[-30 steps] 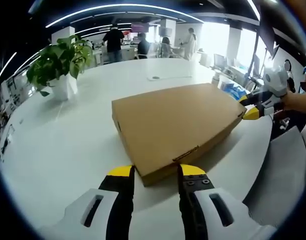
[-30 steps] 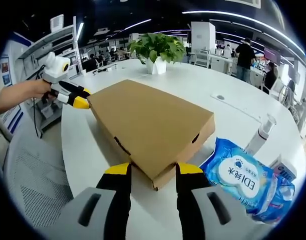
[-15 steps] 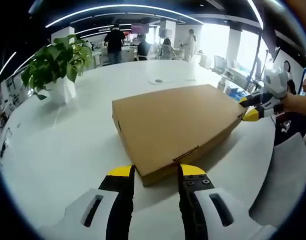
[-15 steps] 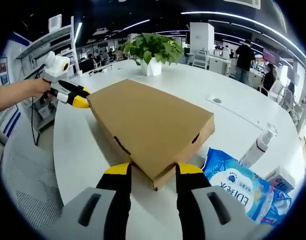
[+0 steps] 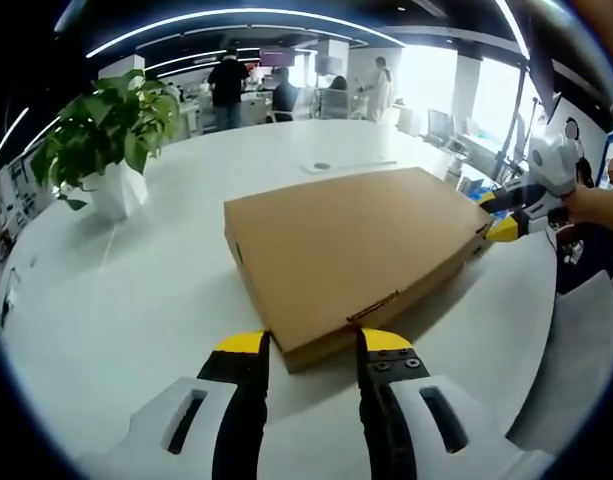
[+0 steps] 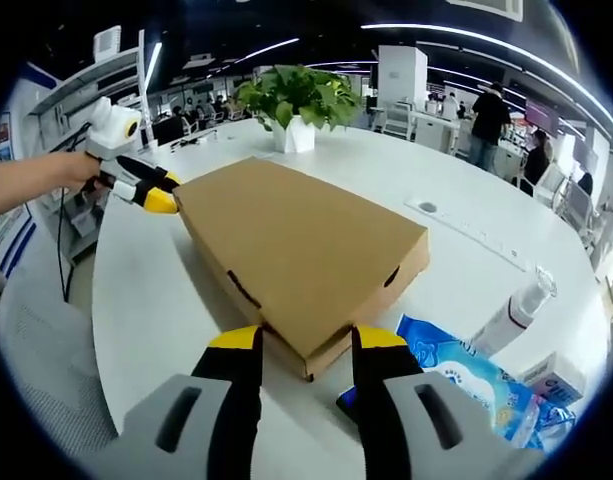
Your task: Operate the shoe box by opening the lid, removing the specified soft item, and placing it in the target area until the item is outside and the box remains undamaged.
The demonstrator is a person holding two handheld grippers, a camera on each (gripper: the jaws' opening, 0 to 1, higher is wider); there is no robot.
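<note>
The white counter (image 5: 116, 300) carried everything, a broad rounded surface in an open office. On it lay the brown cardboard shoe box (image 5: 351, 245), flat and closed, its lid down with a small tab slot showing on the near edge in the left gripper view; the soft item inside could not be seen. In the right gripper view the same shoe box (image 6: 301, 250) sat with one corner towards the camera.

A leafy potted plant (image 5: 101, 135) in a white pot stood on the counter, well apart from the box. In the right gripper view a blue wet-wipes pack (image 6: 466, 385) lay just beside the box's near corner, with a clear pump bottle (image 6: 516, 310) close by.

The left tool (image 5: 306, 345) had its yellow-tipped jaws parted to either side of the box's near corner, holding nothing. The right tool (image 6: 296, 345) stood likewise, jaws parted around the opposite corner, gripping nothing. Each tool also appeared in the other's view at the far corner of the box, touching or nearly touching it, held by a hand (image 6: 81, 172).

People stood among desks in the background.
</note>
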